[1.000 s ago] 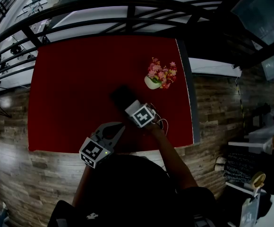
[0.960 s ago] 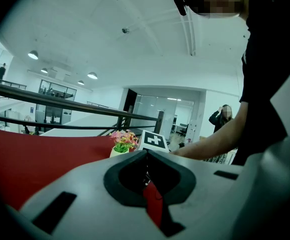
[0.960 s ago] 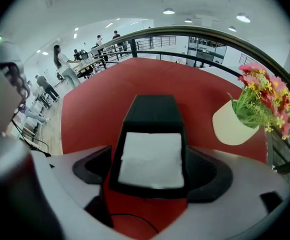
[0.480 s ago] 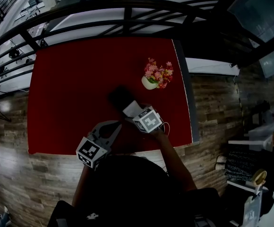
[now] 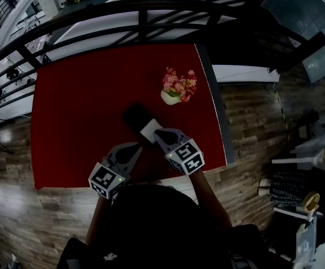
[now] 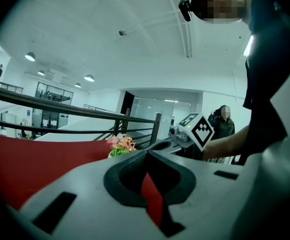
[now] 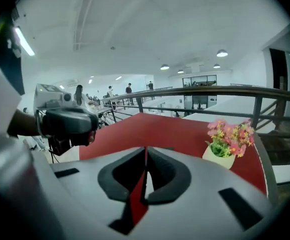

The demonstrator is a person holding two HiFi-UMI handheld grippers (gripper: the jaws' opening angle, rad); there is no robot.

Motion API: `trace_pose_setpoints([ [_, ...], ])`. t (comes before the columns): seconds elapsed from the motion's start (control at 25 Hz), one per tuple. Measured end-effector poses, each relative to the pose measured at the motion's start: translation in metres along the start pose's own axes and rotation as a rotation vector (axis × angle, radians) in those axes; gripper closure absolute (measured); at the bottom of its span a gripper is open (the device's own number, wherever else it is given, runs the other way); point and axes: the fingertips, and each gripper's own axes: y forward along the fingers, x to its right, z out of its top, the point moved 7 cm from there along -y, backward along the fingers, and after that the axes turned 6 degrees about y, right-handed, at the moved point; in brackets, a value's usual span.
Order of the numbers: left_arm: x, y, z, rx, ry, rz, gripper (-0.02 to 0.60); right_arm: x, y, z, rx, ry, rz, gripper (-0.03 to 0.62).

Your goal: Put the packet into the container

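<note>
Right gripper (image 5: 159,134) jaws just closed on nothing; left gripper (image 5: 134,149) together, empty; packet (image 5: 149,129) at container's (image 5: 134,115) 5 o'clock; retreat without nudging it.

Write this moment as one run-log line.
left gripper: shut, empty | right gripper: just closed, empty | white packet: next to dark container

Count: 1 red table (image 5: 78,111), 1 flower pot (image 5: 176,89), 1 black container (image 5: 133,115), 1 white packet (image 5: 149,130), 2 grippers: left gripper (image 5: 135,148), right gripper (image 5: 157,133).
</note>
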Motion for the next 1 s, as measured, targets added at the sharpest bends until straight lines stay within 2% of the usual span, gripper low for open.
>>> trace_pose_setpoints([
  [0.24, 0.005, 0.002, 0.005, 0.011, 0.012, 0.000, 0.571, -0.017, -0.027, 0.015, 0.184, -0.027, 0.059, 0.571],
  [0.36, 0.011, 0.000, 0.005, 0.012, 0.019, -0.001, 0.571, -0.024, -0.036, 0.012, 0.232, -0.067, 0.067, 0.572],
  [0.64, 0.030, -0.009, 0.007, 0.020, 0.038, 0.008, 0.571, -0.044, -0.070, 0.013, 0.367, -0.061, 0.083, 0.571],
  [1.0, 0.084, -0.021, 0.003, 0.028, 0.052, 0.002, 0.571, -0.070, -0.119, -0.009, 0.412, -0.047, 0.077, 0.572],
])
